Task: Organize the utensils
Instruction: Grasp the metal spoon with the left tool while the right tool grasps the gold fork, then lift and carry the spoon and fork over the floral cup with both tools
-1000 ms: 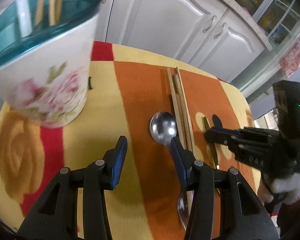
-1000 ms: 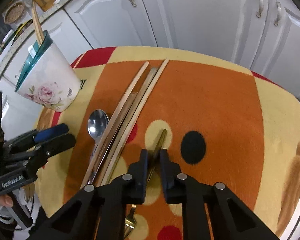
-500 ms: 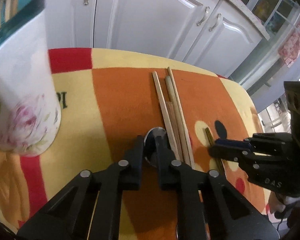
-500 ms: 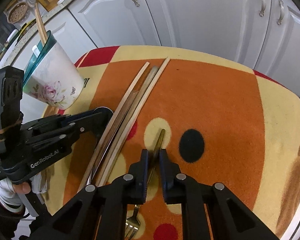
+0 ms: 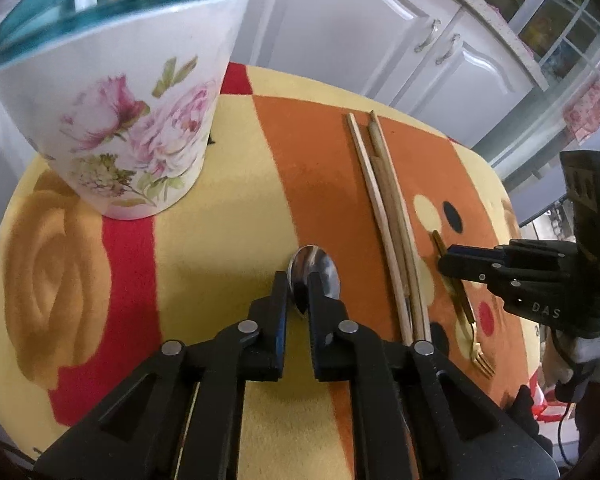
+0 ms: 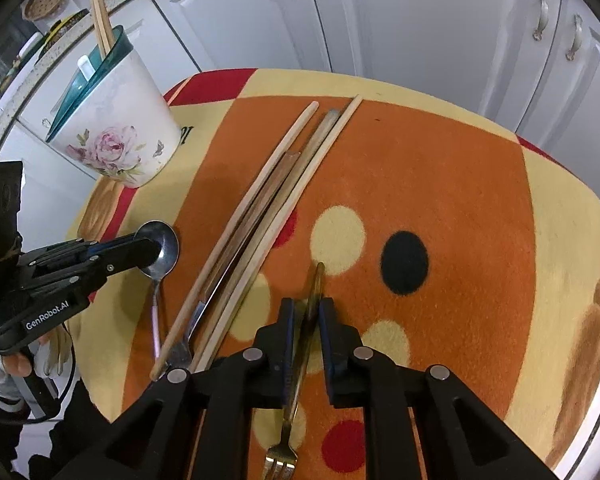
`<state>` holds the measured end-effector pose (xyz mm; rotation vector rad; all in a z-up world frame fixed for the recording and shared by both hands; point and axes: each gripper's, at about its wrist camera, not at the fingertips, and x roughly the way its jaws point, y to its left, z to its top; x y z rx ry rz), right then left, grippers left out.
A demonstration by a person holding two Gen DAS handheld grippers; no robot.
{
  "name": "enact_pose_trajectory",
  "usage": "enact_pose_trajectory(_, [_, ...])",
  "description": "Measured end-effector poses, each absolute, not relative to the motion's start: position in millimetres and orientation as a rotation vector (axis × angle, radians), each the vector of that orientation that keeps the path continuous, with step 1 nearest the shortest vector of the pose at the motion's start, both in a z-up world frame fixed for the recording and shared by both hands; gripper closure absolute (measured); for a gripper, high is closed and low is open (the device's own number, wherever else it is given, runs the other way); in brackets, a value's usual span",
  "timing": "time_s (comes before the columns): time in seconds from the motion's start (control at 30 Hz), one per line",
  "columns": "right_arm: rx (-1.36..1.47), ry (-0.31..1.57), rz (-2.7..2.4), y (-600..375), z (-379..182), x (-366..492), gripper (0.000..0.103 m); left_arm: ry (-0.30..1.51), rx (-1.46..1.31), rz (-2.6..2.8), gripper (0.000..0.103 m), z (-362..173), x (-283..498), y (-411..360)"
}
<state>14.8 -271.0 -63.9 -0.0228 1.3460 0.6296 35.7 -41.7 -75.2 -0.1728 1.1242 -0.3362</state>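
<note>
On the left claw (image 6: 150, 249) body I read "GenRobot.AI"; on the right claw (image 5: 446, 262) body I read "DAS". Printing on the cloth (image 5: 228, 208) beside the cup (image 5: 128, 92) is too much hidden to read.

My left claw pinches the bowl of the spoon (image 5: 314, 276), which sits between its tips; the pink handle runs back under the claw. One second ago this claw was spread wide with the spoon ahead of it; its jaws closed on the bowl and have just been opening a little. The cup is now closer, ahead and to the left of this claw.

My right claw is pressed on the handle of the fork (image 6: 300, 364), tines pointing back under the claw, same as before. The chopsticks (image 6: 268, 216) lie on the surface between both claws.
</note>
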Motion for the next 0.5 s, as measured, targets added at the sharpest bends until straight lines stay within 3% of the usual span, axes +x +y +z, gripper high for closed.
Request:
enact_pose_trajectory(0.17, [-0.023, 1.33, 0.645, -269.0, -65.1, 16.2, 0.095, 1.11, -0.192, -0.351, 0.086, -77.9, 44.5, -45.7])
enact_pose_trajectory(0.3, [-0.038, 1.312, 0.66, -267.4, -55.7, 11.5, 0.096, 1.113, -0.187, -0.36, 0.097, -76.3, 40.7, -45.0])
enact_pose_trajectory(0.5, [0.022, 1.218, 0.698, -278.2, -13.8, 3.3, 0.097, 1.062, -0.196, -0.37, 0.101, -46.5, 21.0, -31.4])
